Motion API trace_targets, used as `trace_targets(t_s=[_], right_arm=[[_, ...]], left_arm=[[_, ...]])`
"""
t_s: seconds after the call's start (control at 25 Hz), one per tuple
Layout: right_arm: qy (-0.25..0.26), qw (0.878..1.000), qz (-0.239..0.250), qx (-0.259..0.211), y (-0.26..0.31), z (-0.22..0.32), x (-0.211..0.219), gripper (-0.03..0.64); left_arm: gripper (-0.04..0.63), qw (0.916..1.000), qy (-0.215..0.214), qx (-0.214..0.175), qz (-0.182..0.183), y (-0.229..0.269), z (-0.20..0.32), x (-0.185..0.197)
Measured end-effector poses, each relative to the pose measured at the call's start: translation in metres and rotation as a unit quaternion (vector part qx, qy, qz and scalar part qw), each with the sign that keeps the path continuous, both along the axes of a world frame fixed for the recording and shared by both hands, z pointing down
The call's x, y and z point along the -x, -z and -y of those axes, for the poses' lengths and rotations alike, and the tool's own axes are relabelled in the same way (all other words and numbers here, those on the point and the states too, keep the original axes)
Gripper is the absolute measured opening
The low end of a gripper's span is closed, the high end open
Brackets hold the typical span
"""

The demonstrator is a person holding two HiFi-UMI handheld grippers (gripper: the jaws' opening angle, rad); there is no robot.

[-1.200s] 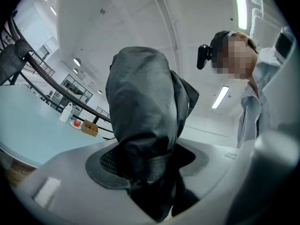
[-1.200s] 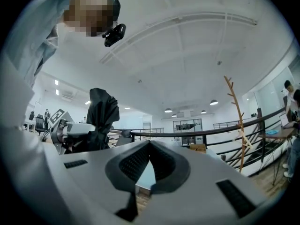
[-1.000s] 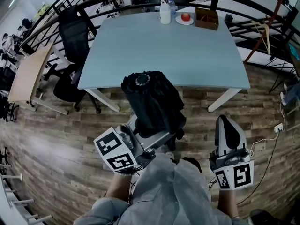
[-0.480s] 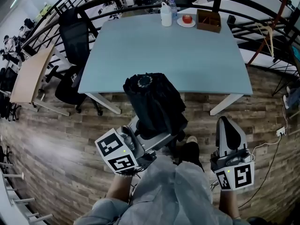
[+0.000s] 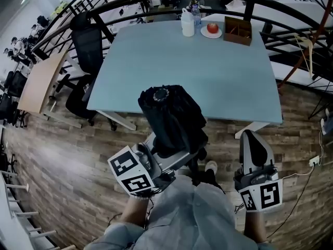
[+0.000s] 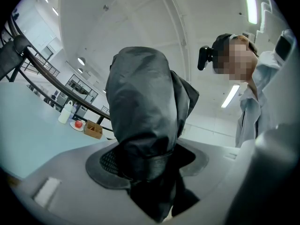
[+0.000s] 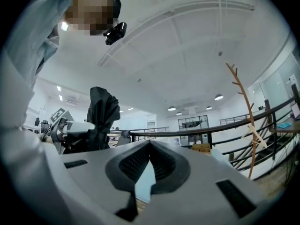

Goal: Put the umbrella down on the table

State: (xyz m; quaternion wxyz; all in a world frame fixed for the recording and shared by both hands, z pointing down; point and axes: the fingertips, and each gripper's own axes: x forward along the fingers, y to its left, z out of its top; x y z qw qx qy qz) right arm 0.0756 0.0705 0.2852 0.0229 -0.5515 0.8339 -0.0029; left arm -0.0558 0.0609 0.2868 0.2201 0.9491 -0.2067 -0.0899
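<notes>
At the table's near edge, on my side of it, I've got the folded black umbrella standing upright in the left gripper, its cap end pointing up. The jaws are clamped around the bundled fabric low down, pads pressing in from both sides. The umbrella isn't resting on the pale blue tabletop. To the right of it, also on the near side of the table, the right gripper has its jaws drawn together at the tips with nothing between them. Over at the table's far edge I can see a white bottle, an apple on a plate and a wooden box.
</notes>
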Motion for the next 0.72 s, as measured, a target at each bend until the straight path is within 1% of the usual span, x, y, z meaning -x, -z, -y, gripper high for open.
trace_targets(t_s=[0.28,0.48,0.72], right_arm=[[0.027,1.0,0.0,0.001,0.006,0.047,-0.039,-0.005],[0.049,0.999,0.003,-0.003,0.005,0.085,-0.071,-0.005],[0.06,0.998,0.003,0.002,0.004,0.094,-0.089,-0.005]], left_arm=[[0.265,0.9996,0.028,0.0,-0.004,0.01,0.039,-0.036],[0.265,0.9988,0.048,-0.003,-0.005,0.011,0.074,-0.07],[0.265,0.9979,0.063,0.002,-0.019,0.015,0.08,-0.083]])
